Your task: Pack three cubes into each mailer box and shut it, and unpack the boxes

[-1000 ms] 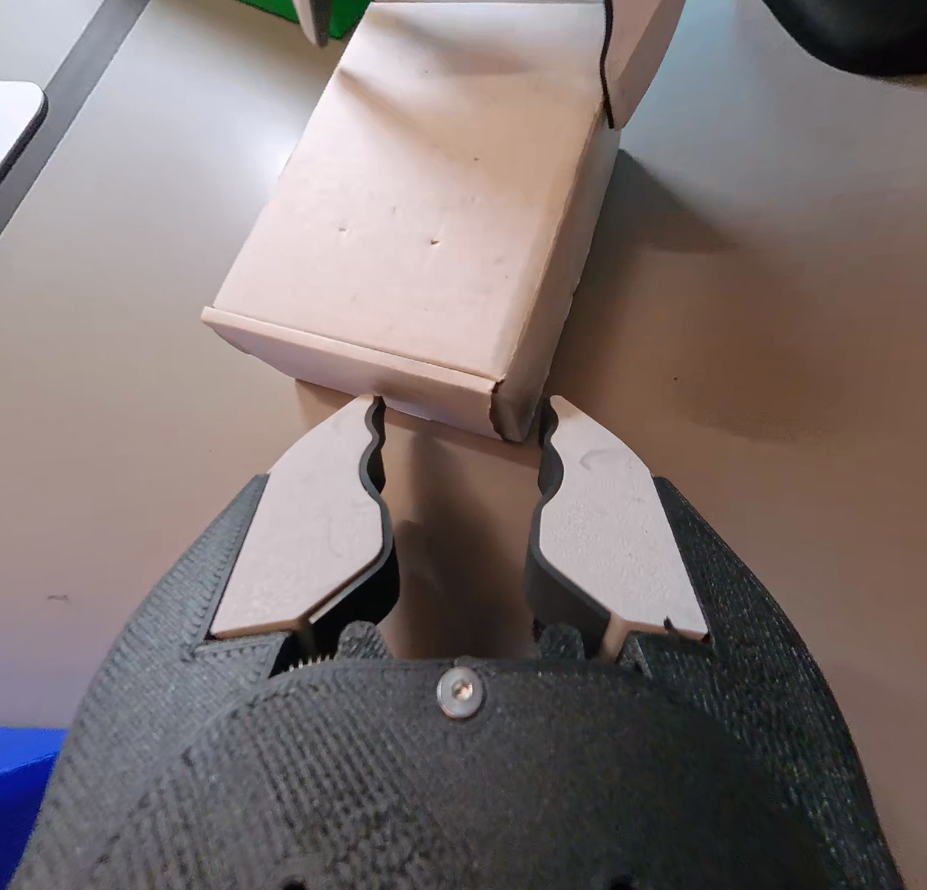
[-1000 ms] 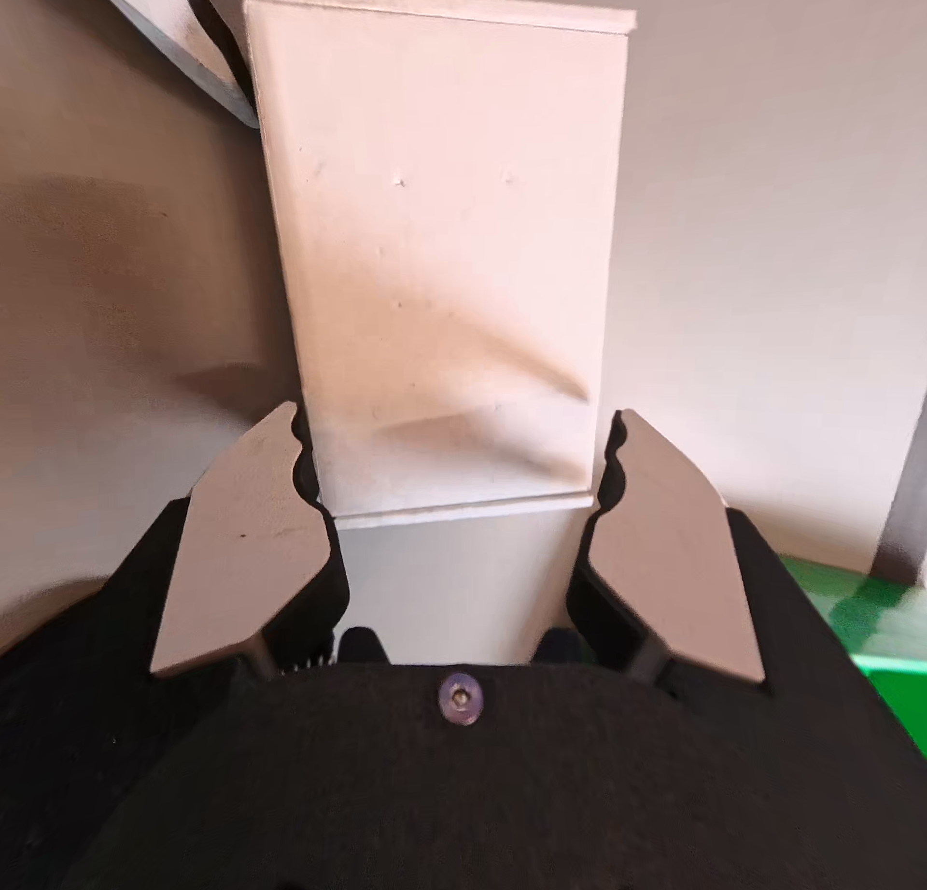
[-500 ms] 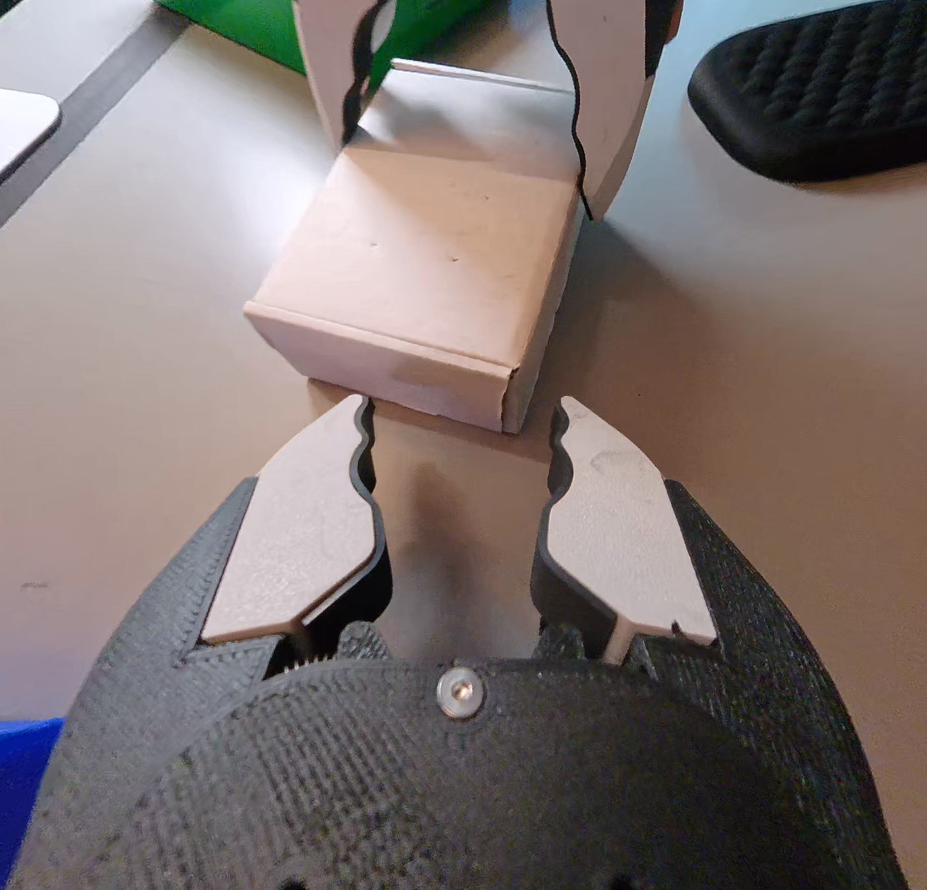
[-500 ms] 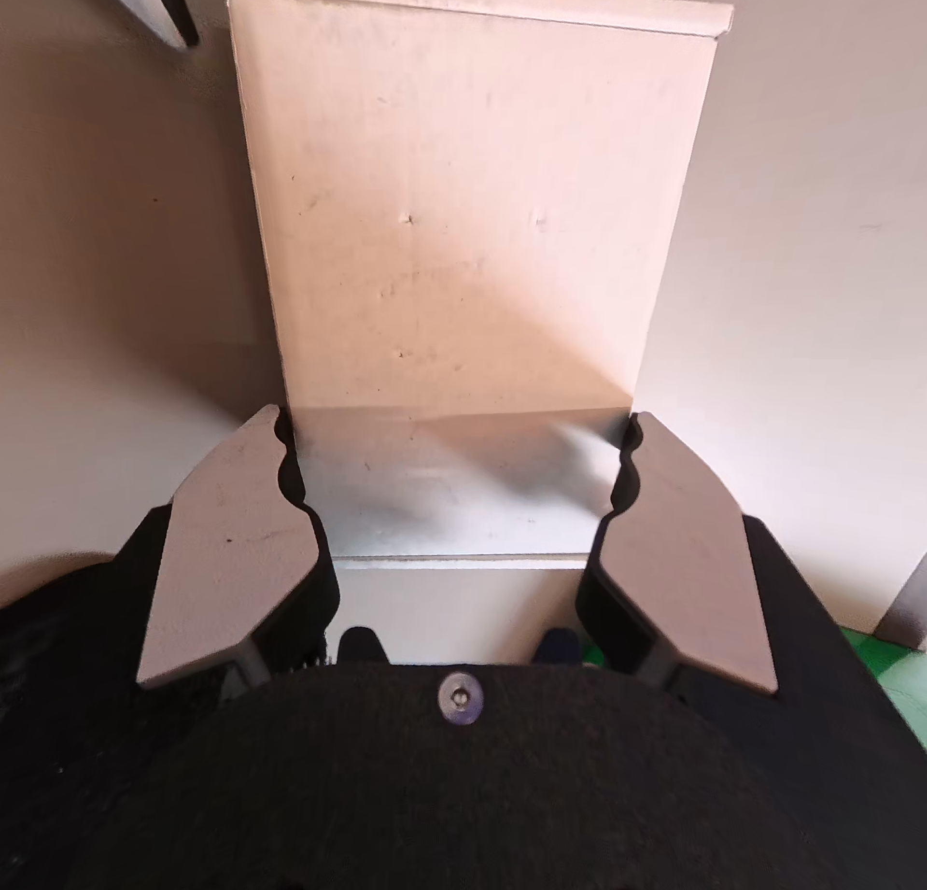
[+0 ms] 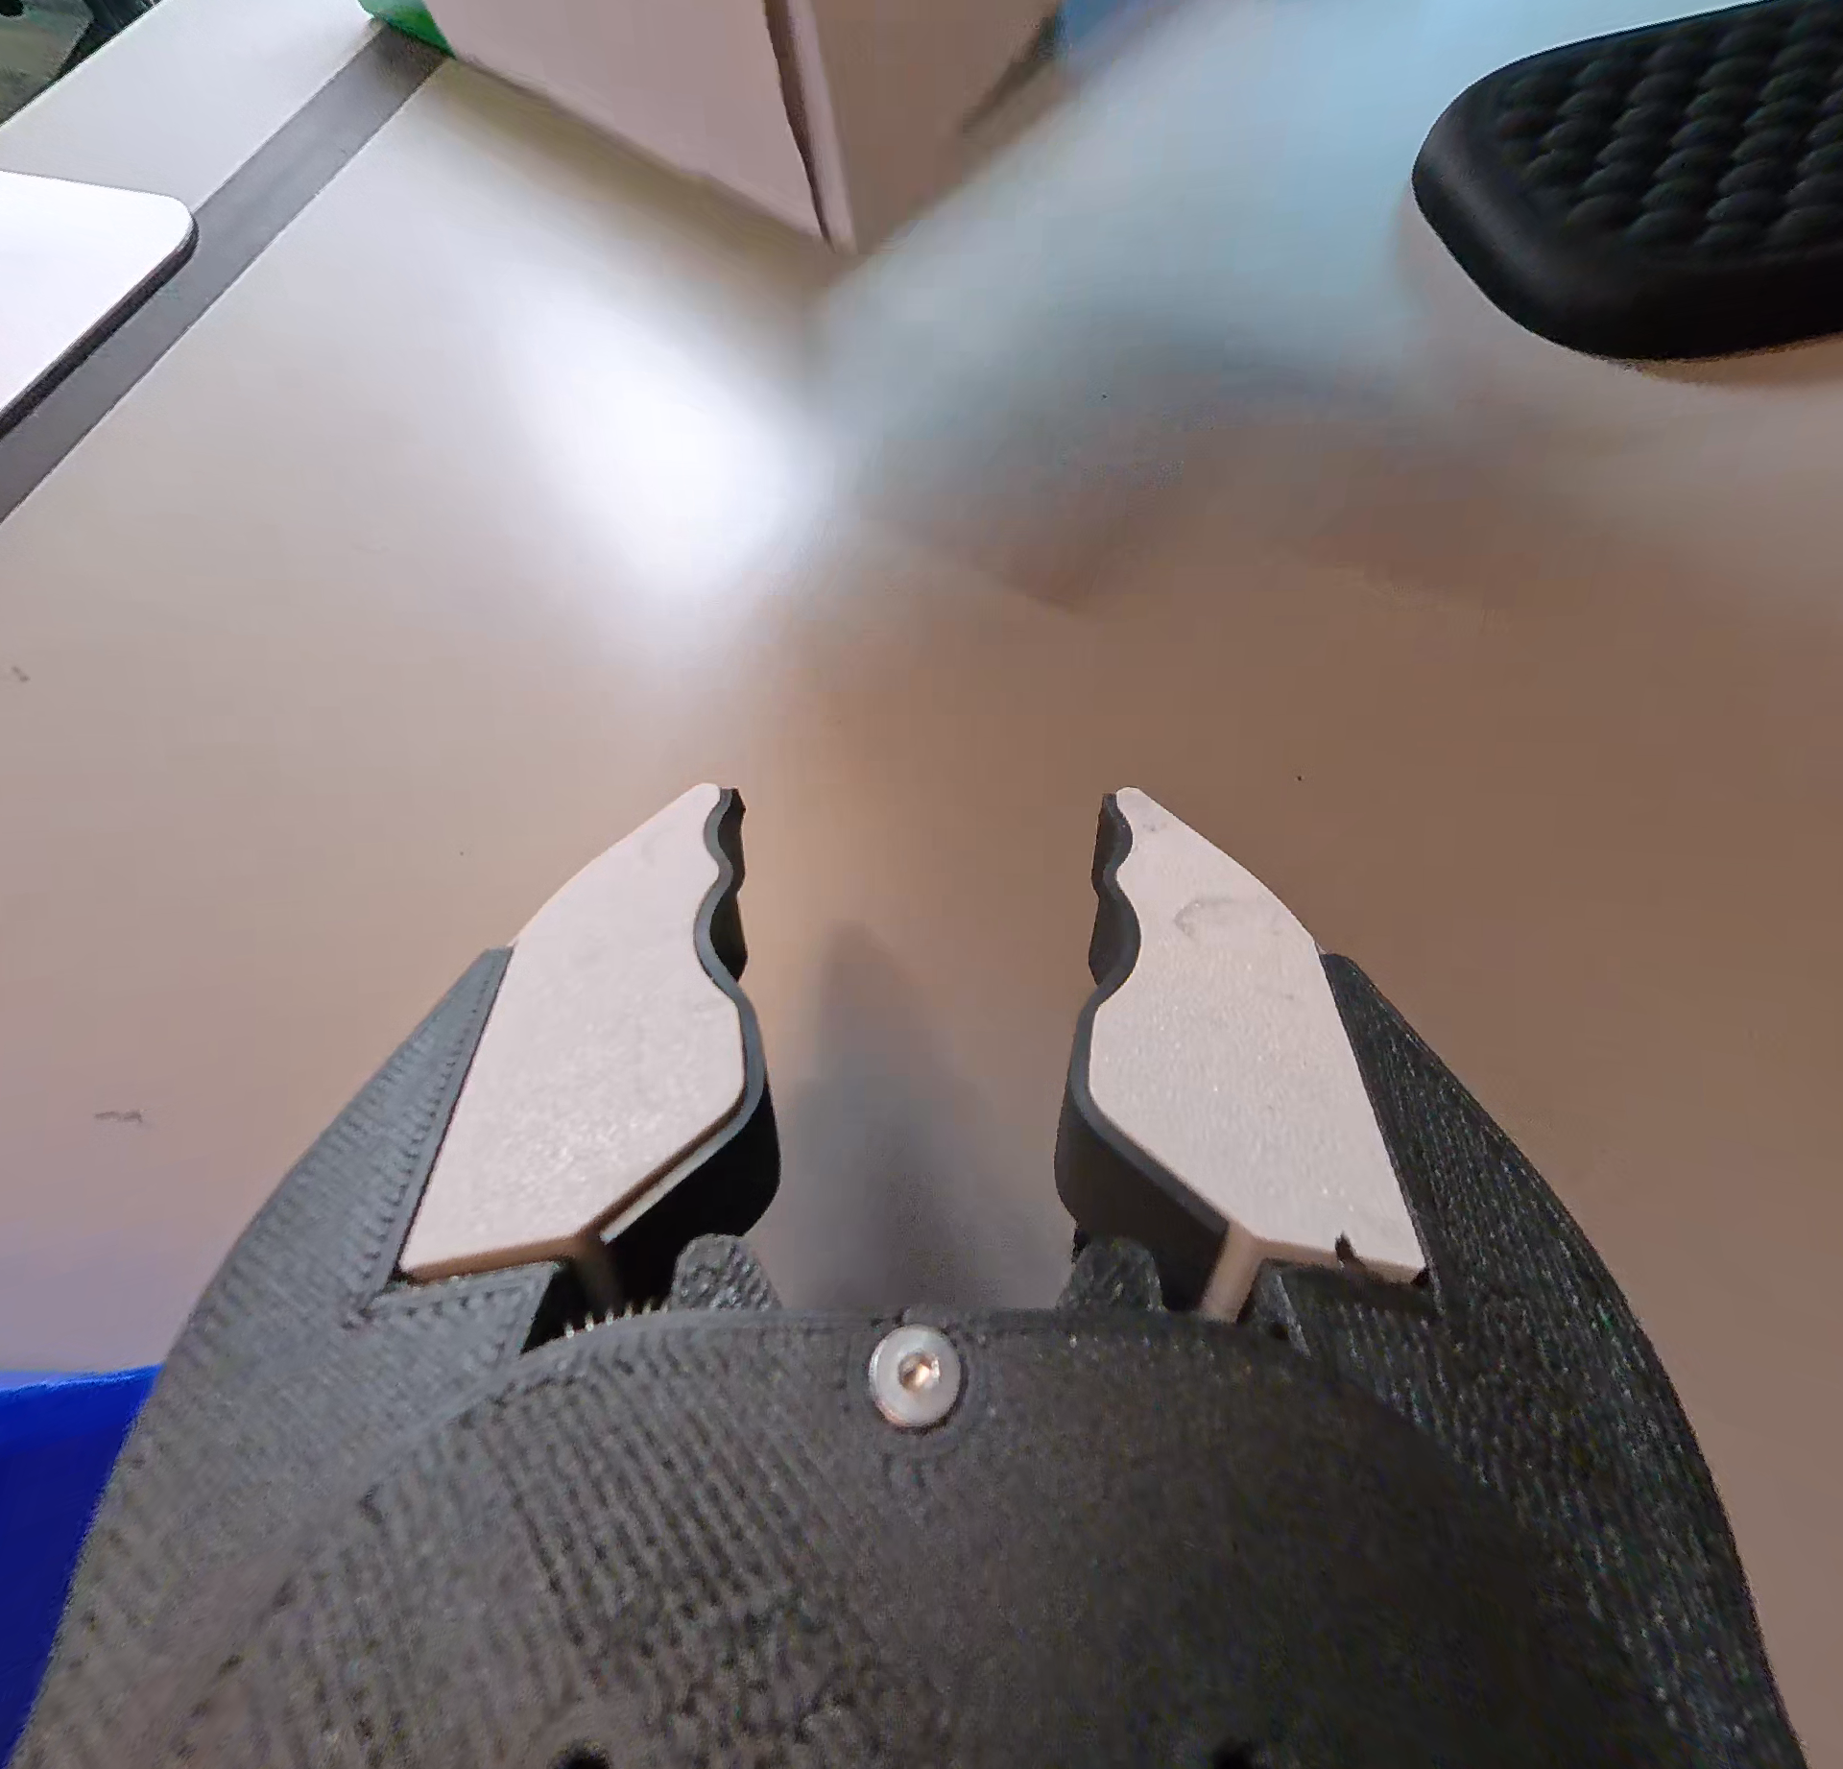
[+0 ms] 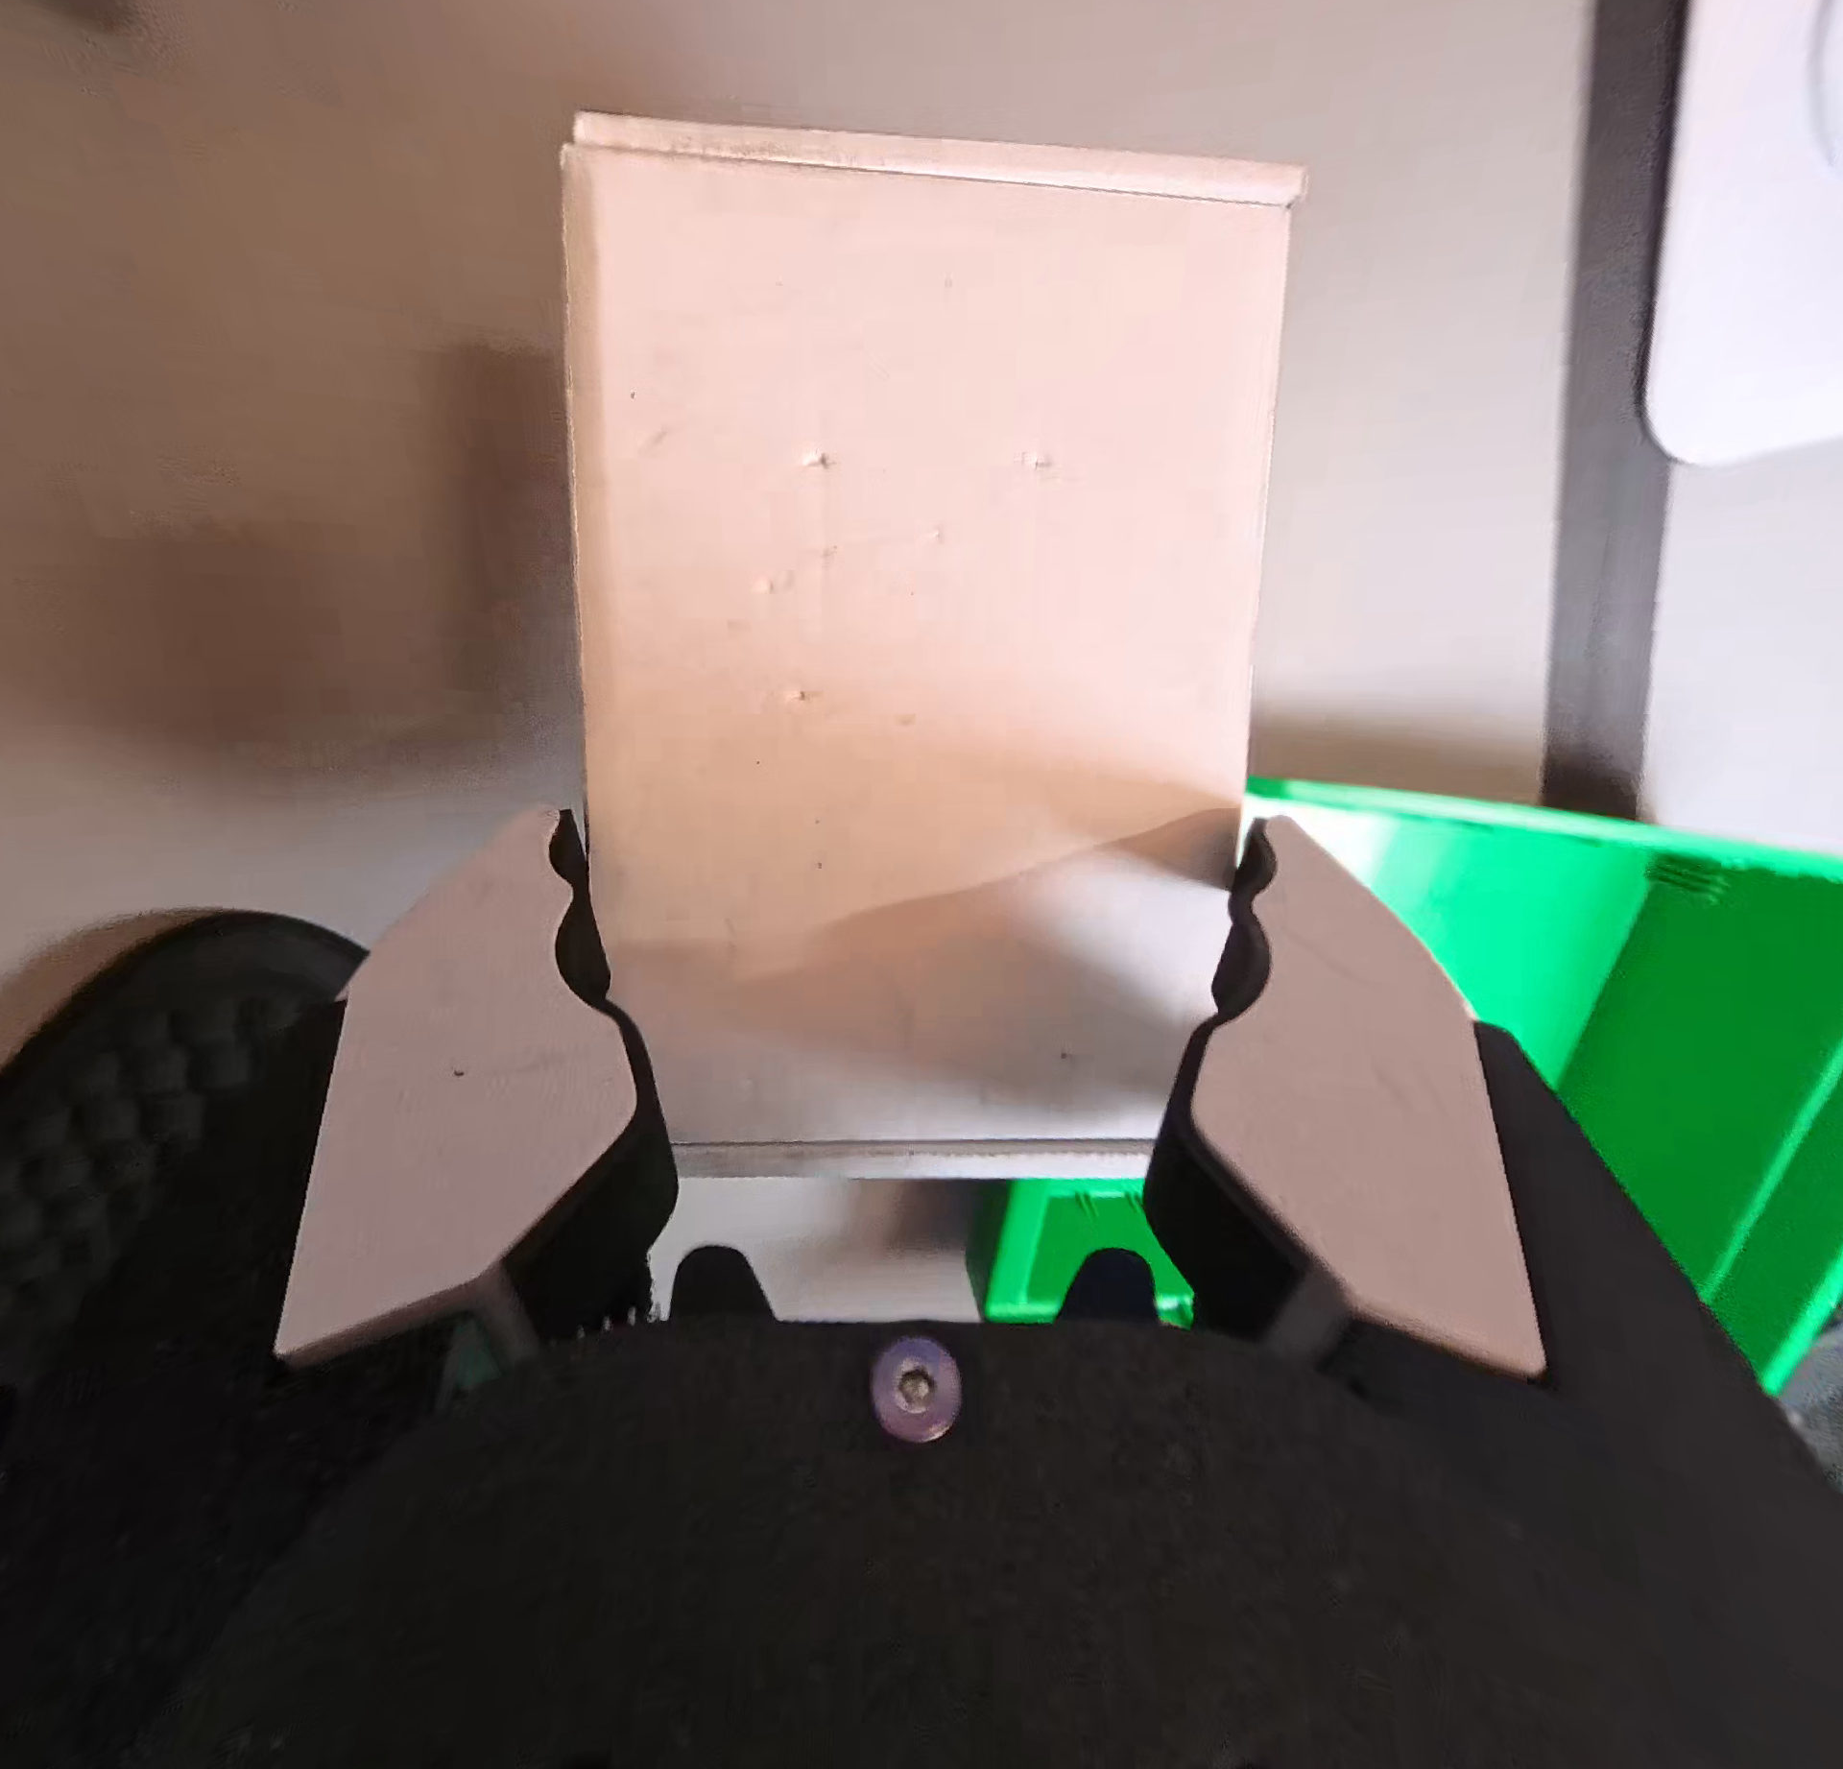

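Observation:
A closed tan cardboard mailer box (image 6: pixel 918 574) sits between the fingers of my right gripper (image 6: pixel 903 834). Both fingers press its two sides and hold it in the air above the table, partly over a green bin (image 6: pixel 1596 973). In the left wrist view the same box (image 5: pixel 648 46) hangs at the top edge, blurred, off the table. My left gripper (image 5: pixel 918 804) is open and empty, low over the bare beige table (image 5: pixel 399 624). No cubes show; the inside of the box is hidden.
A black textured pad (image 5: pixel 1656 165) lies at the right in the left wrist view and under the right gripper's left side (image 6: pixel 150 1023). A white flat object (image 5: pixel 70 265) lies past a dark strip (image 6: pixel 1616 425). A blue bin (image 5: pixel 60 1482) is at the lower left. The left gripper's tips are roughly 20 centimetres from the right gripper's.
The right gripper has gripped the box by its sides and lifted it off the table, towards the green bin. The box has left the spot in front of the left gripper, which stays open.

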`<state>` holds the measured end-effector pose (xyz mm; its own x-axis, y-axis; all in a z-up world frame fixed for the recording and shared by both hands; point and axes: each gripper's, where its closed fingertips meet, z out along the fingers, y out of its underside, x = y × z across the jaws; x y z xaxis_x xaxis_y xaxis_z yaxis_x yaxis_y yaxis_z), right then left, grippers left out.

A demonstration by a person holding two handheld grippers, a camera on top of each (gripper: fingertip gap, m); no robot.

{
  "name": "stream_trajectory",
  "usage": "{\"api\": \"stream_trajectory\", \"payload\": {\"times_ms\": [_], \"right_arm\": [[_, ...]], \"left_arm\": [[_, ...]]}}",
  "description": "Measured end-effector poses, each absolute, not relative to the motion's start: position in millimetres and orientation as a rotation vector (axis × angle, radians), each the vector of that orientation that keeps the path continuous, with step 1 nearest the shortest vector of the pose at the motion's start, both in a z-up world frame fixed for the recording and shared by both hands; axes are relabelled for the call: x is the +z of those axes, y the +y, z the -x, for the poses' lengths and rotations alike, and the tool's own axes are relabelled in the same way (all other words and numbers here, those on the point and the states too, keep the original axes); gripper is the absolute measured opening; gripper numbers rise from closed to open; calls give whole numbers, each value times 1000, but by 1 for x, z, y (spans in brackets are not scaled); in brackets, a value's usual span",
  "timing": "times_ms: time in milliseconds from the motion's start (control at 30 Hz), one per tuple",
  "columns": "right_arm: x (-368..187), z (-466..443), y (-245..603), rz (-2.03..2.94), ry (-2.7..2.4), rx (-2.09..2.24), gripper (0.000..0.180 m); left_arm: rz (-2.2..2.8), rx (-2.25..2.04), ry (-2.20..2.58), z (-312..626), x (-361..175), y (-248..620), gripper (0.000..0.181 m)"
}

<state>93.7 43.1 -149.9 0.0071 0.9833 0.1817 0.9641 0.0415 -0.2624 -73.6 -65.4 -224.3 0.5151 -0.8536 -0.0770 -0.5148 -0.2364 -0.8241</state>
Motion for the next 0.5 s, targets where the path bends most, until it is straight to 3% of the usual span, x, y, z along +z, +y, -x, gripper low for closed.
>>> {"api": "stream_trajectory", "payload": {"times_ms": [267,500], "right_arm": [[-89,-167,125,2054,-1728,-119,120],[-110,-227,196,2203,-1626,-244,120]], "left_arm": [[1919,-507,1112,72,-228,-64,67],[1880,-563,1044,69,-215,-64,69]]}}
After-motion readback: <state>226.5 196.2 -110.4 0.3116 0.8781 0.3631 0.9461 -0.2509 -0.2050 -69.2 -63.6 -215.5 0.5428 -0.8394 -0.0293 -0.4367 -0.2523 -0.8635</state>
